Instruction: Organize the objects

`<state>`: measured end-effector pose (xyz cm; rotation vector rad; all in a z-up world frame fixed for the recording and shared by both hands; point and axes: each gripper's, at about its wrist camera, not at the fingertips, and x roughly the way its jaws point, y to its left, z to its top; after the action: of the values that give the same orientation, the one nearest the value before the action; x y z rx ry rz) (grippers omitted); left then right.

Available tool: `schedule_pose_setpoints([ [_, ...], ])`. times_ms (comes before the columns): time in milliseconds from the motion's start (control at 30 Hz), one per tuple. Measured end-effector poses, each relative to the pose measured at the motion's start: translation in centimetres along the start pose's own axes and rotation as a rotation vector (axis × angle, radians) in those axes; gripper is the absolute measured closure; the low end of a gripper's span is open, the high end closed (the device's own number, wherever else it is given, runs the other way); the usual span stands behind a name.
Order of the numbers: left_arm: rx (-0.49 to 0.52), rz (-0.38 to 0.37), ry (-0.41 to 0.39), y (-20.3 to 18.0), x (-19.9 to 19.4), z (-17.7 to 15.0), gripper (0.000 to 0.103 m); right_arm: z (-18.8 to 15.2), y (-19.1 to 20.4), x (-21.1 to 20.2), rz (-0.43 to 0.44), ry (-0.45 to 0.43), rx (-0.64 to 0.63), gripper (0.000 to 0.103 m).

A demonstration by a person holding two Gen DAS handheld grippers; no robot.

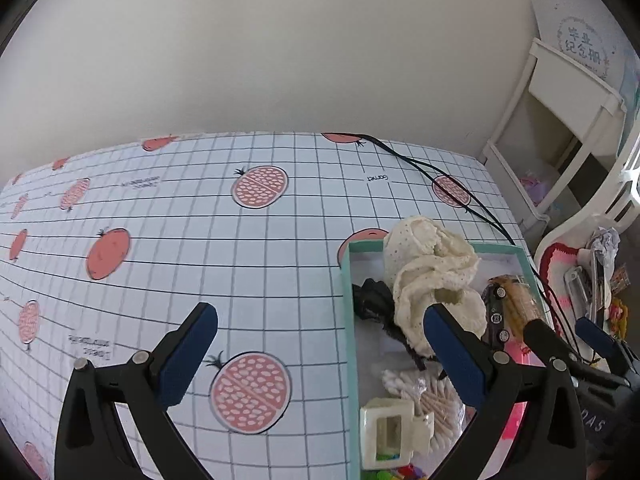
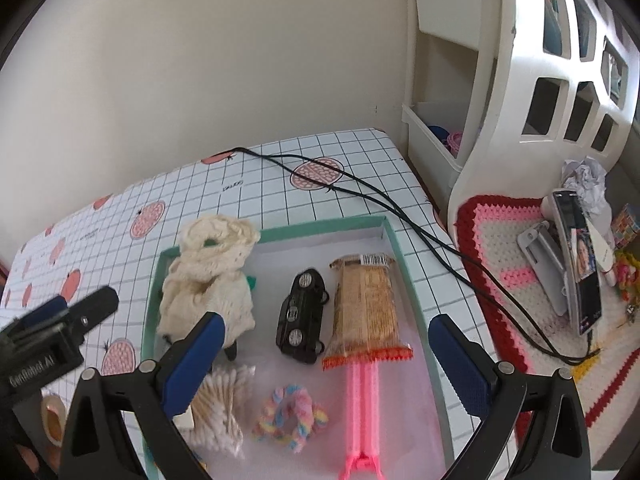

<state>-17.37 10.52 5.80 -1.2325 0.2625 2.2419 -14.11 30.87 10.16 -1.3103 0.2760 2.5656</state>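
Shallow teal-rimmed white tray [image 2: 394, 236] lies beneath right gripper [image 2: 326, 364], jaws spread, empty; left gripper [image 1: 320, 356] released, straddling its left rim

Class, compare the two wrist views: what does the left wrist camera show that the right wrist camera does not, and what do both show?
Left wrist only: a white hair claw clip in the tray.
Right wrist only: a pastel scrunchie, a phone on a stand.
Both: the teal-rimmed tray, cream knit cloth, black toy car, wrapped snack, cotton swabs.
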Motion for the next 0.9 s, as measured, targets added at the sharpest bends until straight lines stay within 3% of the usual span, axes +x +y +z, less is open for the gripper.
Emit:
schedule_pose_setpoints([
  [267,0.045,0.048,-0.001,0.2,-2.4,-1.8,0.0,-1.0,1.3,-2.7,0.014,-0.02,-0.025,0.0],
  [767,0.022,0.044,-0.03,1.8,-7.8,-5.7,0.0,-4.4,3.2,-7.9,0.021,-0.032,-0.039,0.0],
  [900,0.007,0.074,-0.028,2.5,-9.1,-6.8,0.0,-5.7,3.6,-9.3,0.027,-0.036,-0.039,0.0],
])
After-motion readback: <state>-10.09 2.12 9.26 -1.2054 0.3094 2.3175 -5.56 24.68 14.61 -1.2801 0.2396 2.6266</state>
